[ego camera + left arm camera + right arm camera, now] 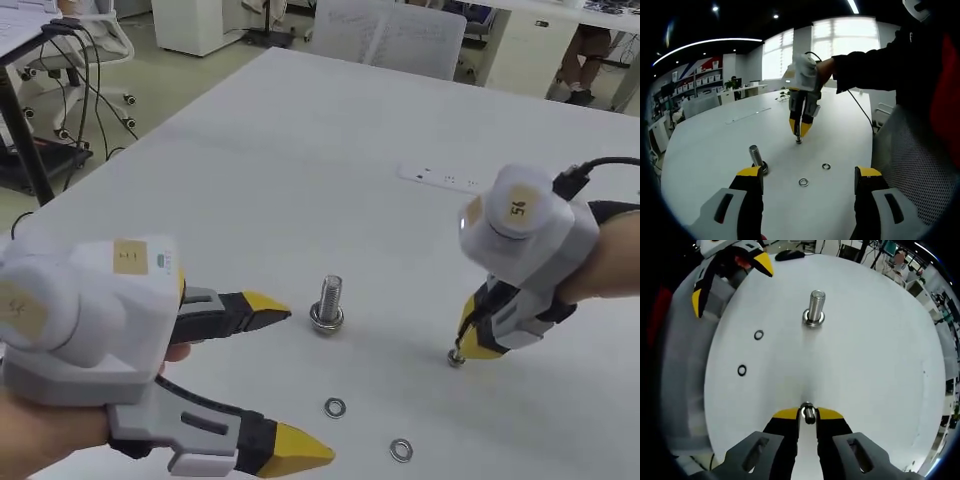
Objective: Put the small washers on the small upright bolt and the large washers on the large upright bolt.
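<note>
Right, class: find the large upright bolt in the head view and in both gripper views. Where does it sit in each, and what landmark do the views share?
Head view: the large bolt stands just below centre, above the two loose washers.
Left gripper view: the large bolt is lower left, by that view's left-hand jaw tip.
Right gripper view: the large bolt is top centre.
Shared landmark: the two loose washers beside it.

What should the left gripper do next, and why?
Probably lower the open left gripper onto the nearer loose washer. It and another washer lie flat on the table, and the right gripper is occupied, jaws closed around the small bolt.
</note>
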Tool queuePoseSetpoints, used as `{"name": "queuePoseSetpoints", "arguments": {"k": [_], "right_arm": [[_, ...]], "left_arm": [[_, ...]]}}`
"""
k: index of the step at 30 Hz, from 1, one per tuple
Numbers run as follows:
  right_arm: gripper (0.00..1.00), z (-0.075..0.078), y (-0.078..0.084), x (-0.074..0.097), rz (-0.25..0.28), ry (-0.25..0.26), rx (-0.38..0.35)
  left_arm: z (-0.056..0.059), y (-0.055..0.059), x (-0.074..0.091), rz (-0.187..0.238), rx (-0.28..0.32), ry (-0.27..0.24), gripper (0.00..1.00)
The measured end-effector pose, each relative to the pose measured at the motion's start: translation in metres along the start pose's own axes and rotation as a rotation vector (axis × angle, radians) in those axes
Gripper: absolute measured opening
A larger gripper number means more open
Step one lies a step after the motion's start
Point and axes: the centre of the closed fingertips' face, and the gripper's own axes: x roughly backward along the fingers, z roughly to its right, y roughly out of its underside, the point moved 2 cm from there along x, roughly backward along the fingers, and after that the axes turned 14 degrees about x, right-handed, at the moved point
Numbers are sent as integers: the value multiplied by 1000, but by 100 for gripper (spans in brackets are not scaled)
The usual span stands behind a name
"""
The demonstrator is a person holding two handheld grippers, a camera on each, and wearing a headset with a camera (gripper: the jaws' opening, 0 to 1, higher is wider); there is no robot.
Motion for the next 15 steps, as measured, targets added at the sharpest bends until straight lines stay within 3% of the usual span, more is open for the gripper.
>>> {"name": "queuePoseSetpoints", "arguments": {"k": [15], "right_arm": [[14,0,4,-12,-3,-2,8]], "left_arm": [[-1,0,0,-5,1,1,74]]}}
